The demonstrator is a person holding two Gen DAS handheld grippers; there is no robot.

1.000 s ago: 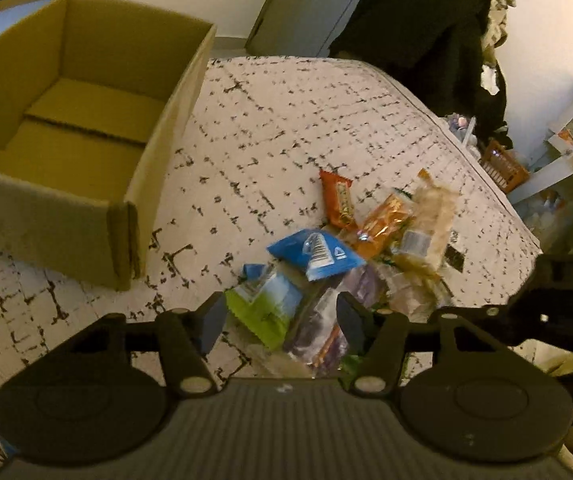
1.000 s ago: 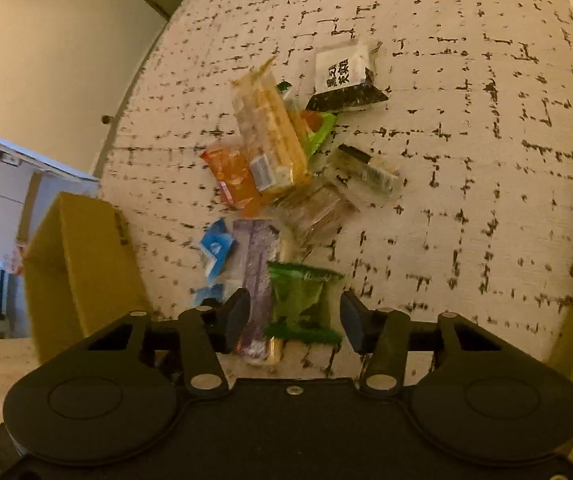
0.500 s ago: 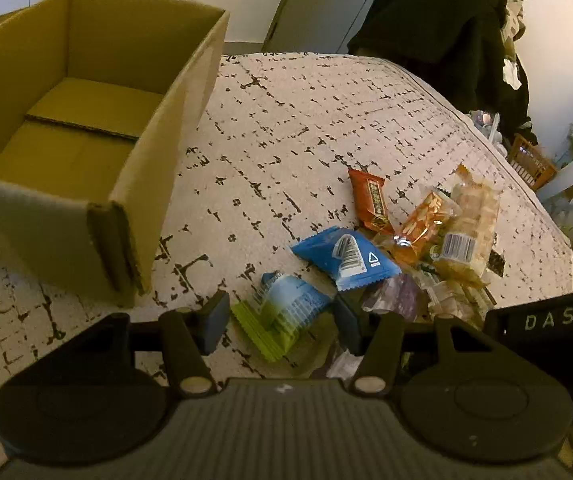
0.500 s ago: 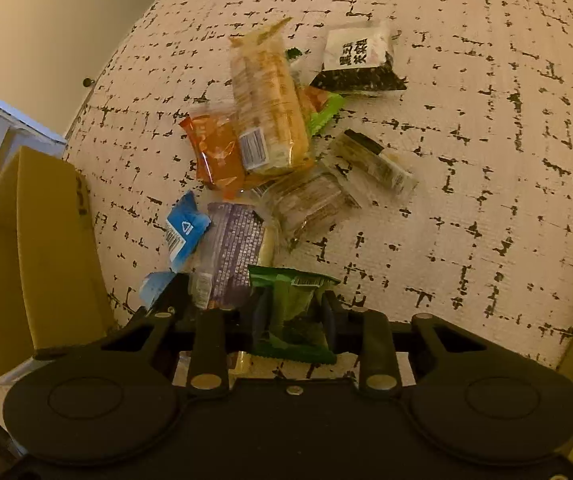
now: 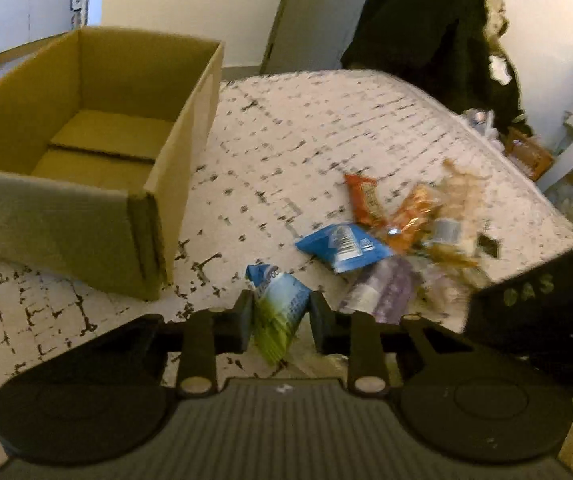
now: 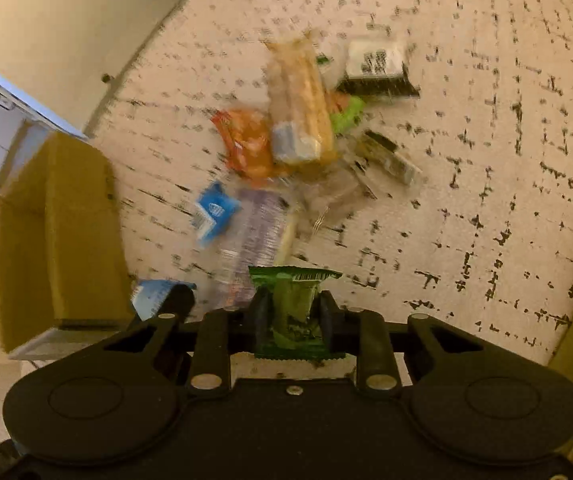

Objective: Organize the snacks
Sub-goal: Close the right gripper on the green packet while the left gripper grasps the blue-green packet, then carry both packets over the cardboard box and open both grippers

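Left tongs (image 5: 280, 314), just closed, pinch a blue-green packet (image 5: 280, 312); right tongs (image 6: 291, 314), just closed, pinch a green packet (image 6: 293, 308). Snack pile (image 5: 398, 224) mid-bed (image 5: 306, 128); box (image 5: 86, 152) at left edge.

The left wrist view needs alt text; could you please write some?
The left gripper pinches a blue-and-green snack packet on a speckled white cloth. An open brown cardboard box sits left, loose wrapped snacks right.
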